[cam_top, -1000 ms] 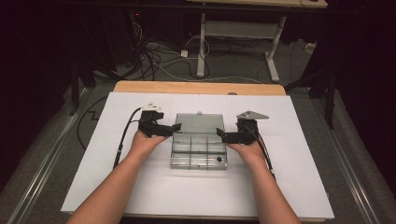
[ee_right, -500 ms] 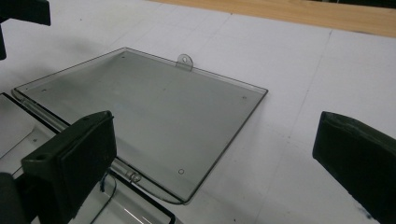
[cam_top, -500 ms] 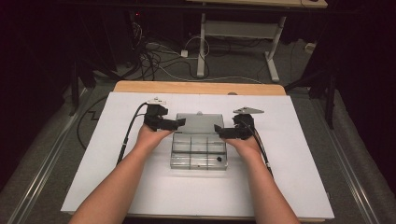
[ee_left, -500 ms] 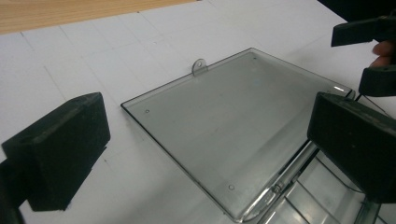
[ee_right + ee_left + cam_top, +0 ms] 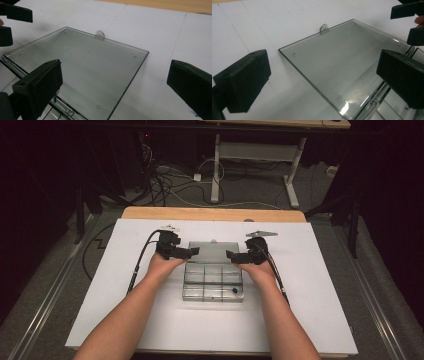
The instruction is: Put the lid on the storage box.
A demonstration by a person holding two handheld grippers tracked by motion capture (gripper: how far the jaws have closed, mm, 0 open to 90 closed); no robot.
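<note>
White sheeting covers my bench [image 5: 125, 320], matte and flat. At its middle sits the clear plastic compartment box [image 5: 212, 285], its smooth smoky lid [image 5: 337, 65] folded flat behind, a small hang tab [image 5: 100, 35] on the far edge. I hold the left gripper [image 5: 192, 252] and right gripper [image 5: 232, 255] low at the lid's two sides, jaws wide, gripping nothing.

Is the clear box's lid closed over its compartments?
No: the lid lies folded back flat on the white table, leaving the box compartments uncovered.
</note>
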